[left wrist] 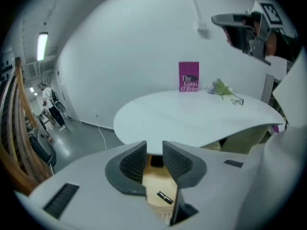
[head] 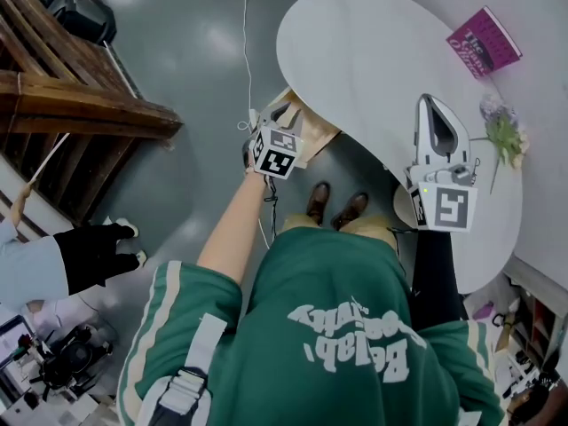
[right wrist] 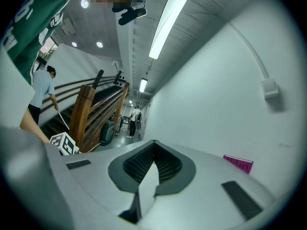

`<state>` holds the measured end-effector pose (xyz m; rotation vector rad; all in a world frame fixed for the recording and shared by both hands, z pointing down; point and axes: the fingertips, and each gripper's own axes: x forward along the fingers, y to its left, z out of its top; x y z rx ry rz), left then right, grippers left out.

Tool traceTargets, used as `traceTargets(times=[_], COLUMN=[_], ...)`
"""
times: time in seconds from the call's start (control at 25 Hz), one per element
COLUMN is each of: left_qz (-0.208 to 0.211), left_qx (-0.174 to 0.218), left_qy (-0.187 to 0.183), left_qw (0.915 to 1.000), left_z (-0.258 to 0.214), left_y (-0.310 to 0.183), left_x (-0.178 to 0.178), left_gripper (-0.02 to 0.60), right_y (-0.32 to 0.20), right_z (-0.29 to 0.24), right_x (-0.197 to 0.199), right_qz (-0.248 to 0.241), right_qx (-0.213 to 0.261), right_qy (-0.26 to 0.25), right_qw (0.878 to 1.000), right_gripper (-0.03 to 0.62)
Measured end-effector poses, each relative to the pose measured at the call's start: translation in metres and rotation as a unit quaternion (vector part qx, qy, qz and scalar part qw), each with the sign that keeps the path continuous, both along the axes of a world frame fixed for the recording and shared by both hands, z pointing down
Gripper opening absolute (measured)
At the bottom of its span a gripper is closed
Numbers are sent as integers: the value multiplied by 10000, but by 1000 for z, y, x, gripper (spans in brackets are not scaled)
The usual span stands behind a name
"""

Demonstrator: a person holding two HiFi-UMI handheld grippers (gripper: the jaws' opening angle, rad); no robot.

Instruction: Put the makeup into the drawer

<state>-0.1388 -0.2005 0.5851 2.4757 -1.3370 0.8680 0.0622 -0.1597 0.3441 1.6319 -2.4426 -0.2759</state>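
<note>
My left gripper [head: 291, 106] is held up at the near edge of the white table [head: 373, 51], shut on a beige makeup box [left wrist: 160, 188] with a small black label. In the left gripper view the box sits between the ribbed pads [left wrist: 177, 161] and runs back toward the camera. In the head view a tan shape [head: 317, 131] shows beside this gripper under the table edge; I cannot tell whether it is the box or a drawer. My right gripper [head: 429, 105] hovers level over the table's right part, shut and empty [right wrist: 153, 145]. No drawer is clearly visible.
A pink book [head: 484, 43] stands at the table's far side against the wall, with a sprig of flowers [head: 504, 134] beside it. A wooden staircase [head: 71, 96] runs along the left. Another person [head: 53, 260] stands on the grey floor at left. A white cable [head: 246, 43] hangs there.
</note>
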Motion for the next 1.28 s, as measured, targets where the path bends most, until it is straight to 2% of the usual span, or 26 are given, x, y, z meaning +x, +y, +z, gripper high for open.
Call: traceTargets(times=[0.12, 0.24, 0.28, 0.36, 0.44, 0.48, 0.8, 0.96, 1.12, 1.28], left_qz=[84, 215, 194, 61, 89, 155, 802, 1357, 1857, 2553], left_qx=[794, 1508, 1820, 2558, 3061, 3132, 3037, 2865, 2730, 2507], left_qy=[308, 586, 700, 993, 1209, 1275, 1437, 1551, 1687, 1865], left_qw=[9963, 9866, 9806, 9616, 9443, 9410, 9384, 9356, 9287, 9150], left_z=[-79, -159, -188, -246, -283, -290, -299, -295, -292, -288], left_y=[-14, -18, -17, -9, 1, 4, 11, 15, 24, 47], left_x=[10, 23, 25, 26, 32, 37, 104, 163, 224, 296], left_gripper=[110, 110, 110, 110, 110, 110, 110, 110, 110, 110], right_y=[-3, -5, -5, -4, -2, -1, 16, 32, 55, 94], right_z=[-10, -21, -26, -34, -39, -41, -48, -50, -51, -51], right_x=[6, 9, 9, 11, 19, 23, 74, 125, 176, 233], right_qz=[62, 90, 92, 118, 201, 247, 701, 1198, 1675, 2374], right_qx=[134, 287, 347, 477, 544, 552, 634, 639, 682, 710], right_qy=[-50, -120, -127, -138, -199, -229, -206, -185, -169, -163], right_qw=[9999, 9995, 9993, 9987, 9981, 9979, 9953, 9906, 9834, 9687], right_gripper=[9, 9, 9, 9, 9, 9, 9, 9, 9, 9])
